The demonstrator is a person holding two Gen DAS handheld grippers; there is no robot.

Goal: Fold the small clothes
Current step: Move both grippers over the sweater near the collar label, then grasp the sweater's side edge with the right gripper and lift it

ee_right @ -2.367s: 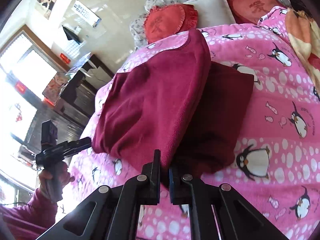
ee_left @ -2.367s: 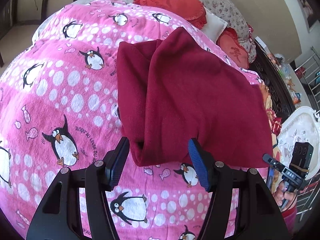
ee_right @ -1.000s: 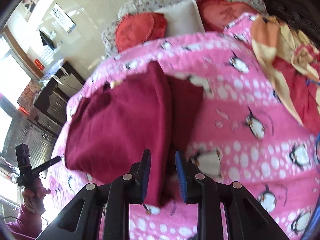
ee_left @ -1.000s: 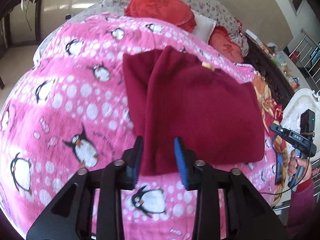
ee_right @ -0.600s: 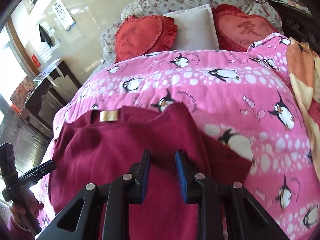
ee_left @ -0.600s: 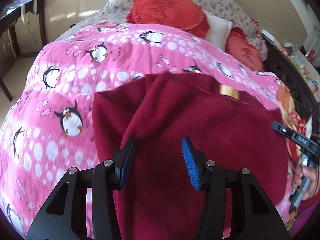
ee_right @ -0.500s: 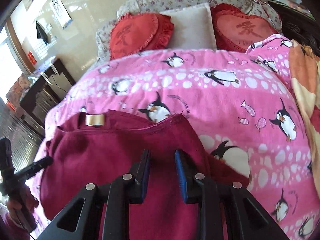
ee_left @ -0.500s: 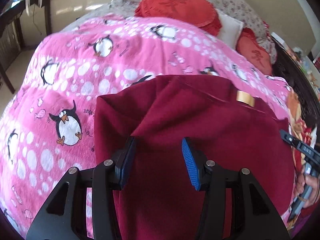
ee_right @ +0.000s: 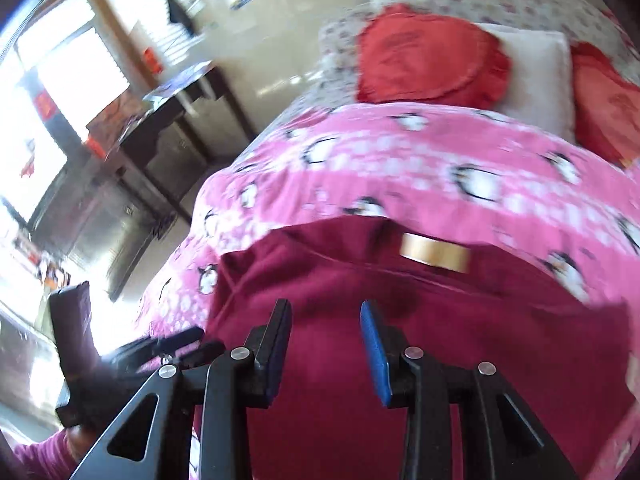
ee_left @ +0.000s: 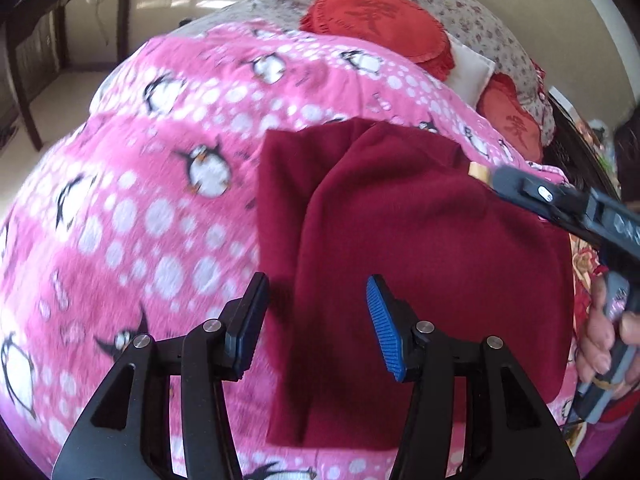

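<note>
Both grippers hang with jaws apart and empty: the left gripper (ee_left: 316, 320) and right gripper (ee_right: 324, 340) above a dark red garment (ee_left: 420, 240) lying folded on the penguin-print bedspread (ee_left: 160, 200). A side panel appears tucked under and the tan label (ee_right: 434, 255) shows at the far edge; through motion blur, at least one fold likely remains. Red cushions (ee_left: 376, 36) sit beyond.

Legible markings are few. A dark Chinese character is stitched on the round red cushion (ee_left: 378, 20); a second one marks the red cushion (ee_left: 514, 122) beside the white pillow (ee_left: 468, 70). The gold tag (ee_right: 434, 254) on the maroon garment (ee_left: 420, 248) shows no readable print. Wall notices are blurred.
</note>
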